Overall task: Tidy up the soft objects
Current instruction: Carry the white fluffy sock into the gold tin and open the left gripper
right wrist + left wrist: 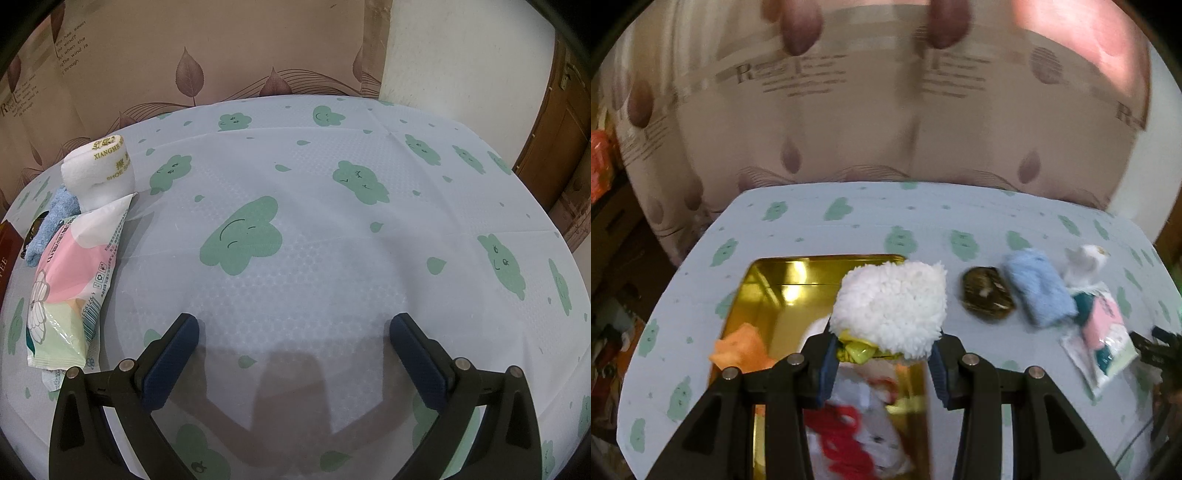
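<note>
My left gripper (884, 356) is shut on a fluffy white soft toy (890, 301) with a yellow part, held above the gold tin (757, 284). The tin holds an orange soft piece (740, 347) and a white and red plush (857, 432). On the table to the right lie a dark round pouch (986, 297), a blue fuzzy cloth (1038, 291), a white shoe-shine sponge (1084, 264) and a pink and green tissue pack (1102, 336). My right gripper (293, 354) is open and empty over the tablecloth, with the tissue pack (70, 280), blue cloth (51, 221) and sponge (98, 173) at its left.
The table wears a pale blue cloth with green clouds (314, 206). A leaf-print wall covering (849, 122) stands behind it. A wooden door (561, 140) is at far right. A dark red box edge (7, 251) shows at the left.
</note>
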Demonstrator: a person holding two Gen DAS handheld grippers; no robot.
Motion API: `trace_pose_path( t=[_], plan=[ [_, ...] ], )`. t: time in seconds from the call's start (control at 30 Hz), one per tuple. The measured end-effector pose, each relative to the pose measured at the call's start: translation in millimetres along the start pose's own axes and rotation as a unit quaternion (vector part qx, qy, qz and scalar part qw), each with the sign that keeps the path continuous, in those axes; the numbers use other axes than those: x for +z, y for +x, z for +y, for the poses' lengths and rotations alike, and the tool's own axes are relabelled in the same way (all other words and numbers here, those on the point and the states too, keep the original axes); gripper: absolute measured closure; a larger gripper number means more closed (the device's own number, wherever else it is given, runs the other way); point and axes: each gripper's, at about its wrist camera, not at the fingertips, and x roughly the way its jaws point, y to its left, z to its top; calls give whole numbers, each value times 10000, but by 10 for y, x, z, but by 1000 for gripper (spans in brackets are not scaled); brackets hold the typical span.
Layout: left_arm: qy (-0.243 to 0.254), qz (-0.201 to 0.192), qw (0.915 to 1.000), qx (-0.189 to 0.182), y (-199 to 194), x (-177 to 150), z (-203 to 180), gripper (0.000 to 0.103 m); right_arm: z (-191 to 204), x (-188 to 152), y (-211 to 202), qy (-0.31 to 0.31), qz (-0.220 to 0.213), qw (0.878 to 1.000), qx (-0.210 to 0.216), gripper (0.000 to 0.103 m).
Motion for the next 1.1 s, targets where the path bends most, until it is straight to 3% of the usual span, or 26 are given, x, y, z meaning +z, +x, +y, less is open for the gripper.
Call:
trace_pose_path(
  t=[0.3, 0.7, 1.03, 1.1],
  plan=[
    [-505, 284, 9981, 221, 315, 193, 537, 61, 4, 1, 4, 0, -1, 10000, 3, 1],
    [-852, 892, 9917, 350, 780, 249, 878, 60, -3, -2, 1, 0, -2, 10000, 6, 1],
    [-685, 1040, 9916, 359, 917, 230, 878, 50, -4, -2, 4, -3, -4, 10000, 7, 1],
    [-738, 1041, 9914, 289, 922, 239, 889, 44, -9, -3, 2, -2, -4, 10000, 7, 1]
  ],
)
